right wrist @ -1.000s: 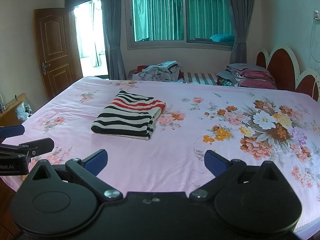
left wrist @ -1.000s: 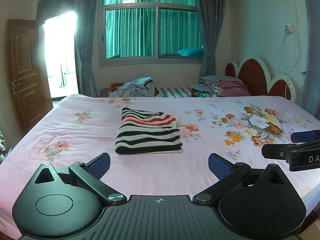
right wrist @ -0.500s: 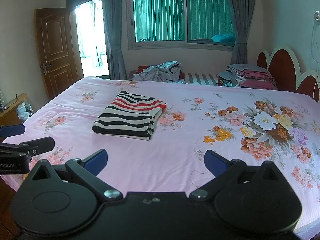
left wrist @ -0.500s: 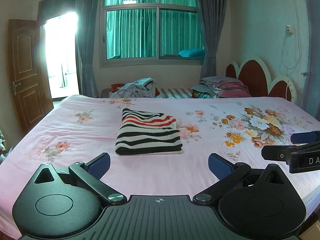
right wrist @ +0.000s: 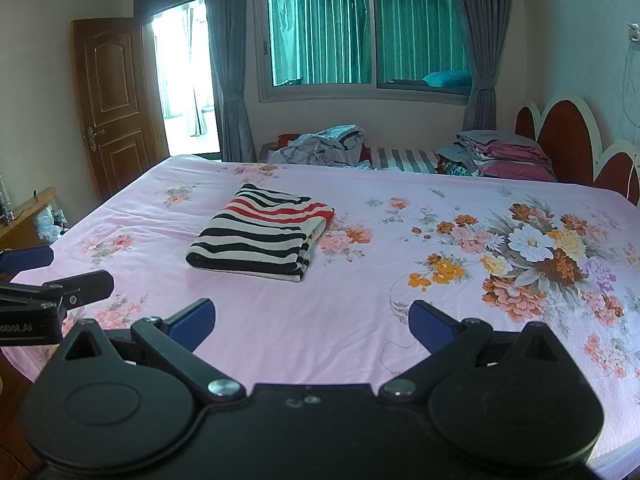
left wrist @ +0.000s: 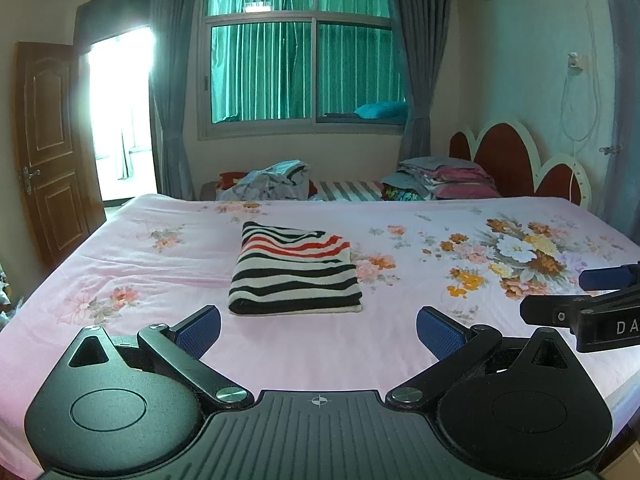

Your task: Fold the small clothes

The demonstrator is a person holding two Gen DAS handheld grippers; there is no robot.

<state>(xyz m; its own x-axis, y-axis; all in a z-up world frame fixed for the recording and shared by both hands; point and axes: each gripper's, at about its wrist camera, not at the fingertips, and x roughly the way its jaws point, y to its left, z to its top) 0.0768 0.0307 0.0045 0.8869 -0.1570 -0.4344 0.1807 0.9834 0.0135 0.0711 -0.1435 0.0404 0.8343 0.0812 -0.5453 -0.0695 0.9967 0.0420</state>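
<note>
On the pink floral bed [left wrist: 160, 264], the left gripper [left wrist: 318, 330] hovered over the near edge, its jaws spread wide and holding nothing. Just beyond it, a striped garment [left wrist: 294, 270] in black, white and red lay neatly folded flat on the bed, apart from both tools. To the right of the garment, the right gripper [right wrist: 312, 322] hung over the same near edge, jaws likewise wide apart and empty. Behind the bed lay a loose clothes heap [left wrist: 272, 180] and a folded stack [left wrist: 444, 178].
</note>
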